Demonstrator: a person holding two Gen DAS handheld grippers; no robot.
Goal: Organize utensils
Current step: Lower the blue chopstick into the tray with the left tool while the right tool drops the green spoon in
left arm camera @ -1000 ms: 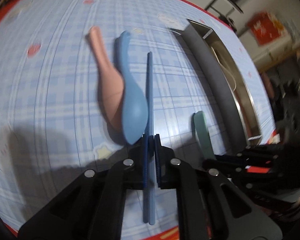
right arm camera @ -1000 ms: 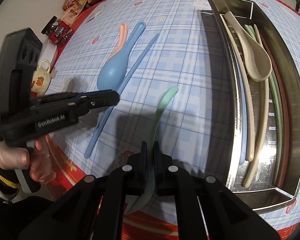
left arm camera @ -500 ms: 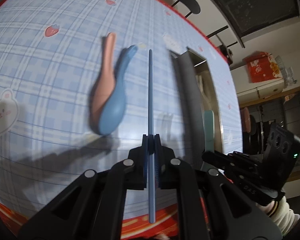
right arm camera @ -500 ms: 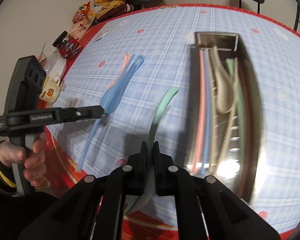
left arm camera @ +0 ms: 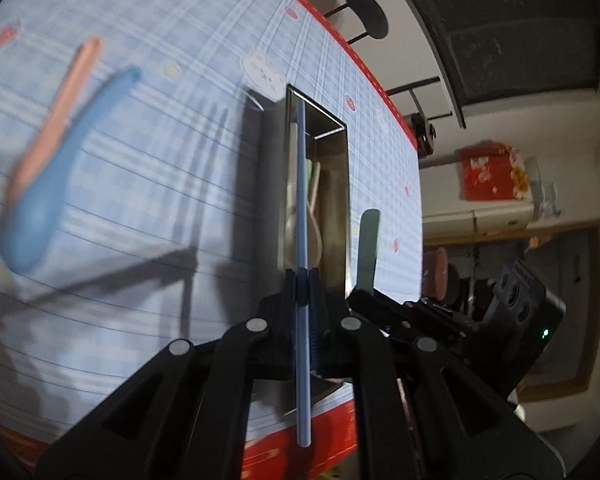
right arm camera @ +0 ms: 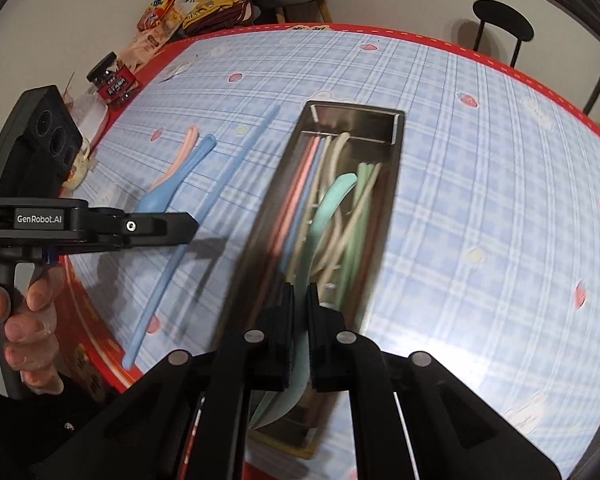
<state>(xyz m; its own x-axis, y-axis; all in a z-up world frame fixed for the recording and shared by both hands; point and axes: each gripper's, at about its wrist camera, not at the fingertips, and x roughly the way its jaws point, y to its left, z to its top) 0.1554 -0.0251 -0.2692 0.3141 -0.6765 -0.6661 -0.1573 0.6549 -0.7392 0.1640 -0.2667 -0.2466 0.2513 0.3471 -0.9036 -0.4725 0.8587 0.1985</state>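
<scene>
Spoons on cloth: two [right arm camera: 162, 196]; tongs [left arm camera: 302, 280]: two, both gripping.

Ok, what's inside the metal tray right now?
The metal tray holds pink, blue, green and brown chopsticks and a beige spoon. The right gripper and its green spoon cover the near end.
</scene>
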